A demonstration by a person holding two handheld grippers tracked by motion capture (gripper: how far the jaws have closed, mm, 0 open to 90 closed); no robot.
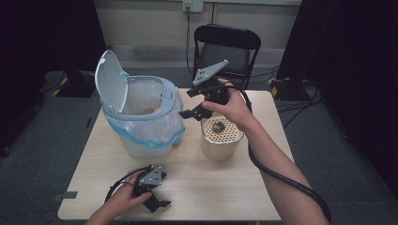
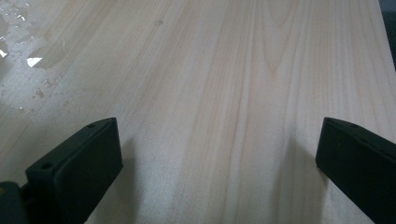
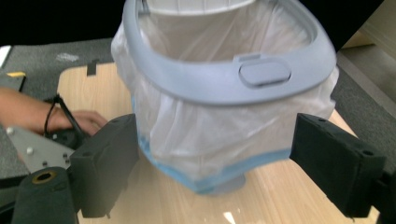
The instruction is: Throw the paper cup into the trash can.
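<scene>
My right gripper [image 1: 190, 103] hangs with jaws spread wide and empty, just right of the bin [image 3: 224, 70], above the perforated metal canister [image 1: 220, 138]. To do this well, I'd square up to the smooth grey rim before moving in and avoid snagging the thin, crinkled white liner [image 3: 205, 140]. My left gripper [image 2: 219, 154] rests wide open on the pale wood-grain table [image 2: 224, 70], near left.
</scene>
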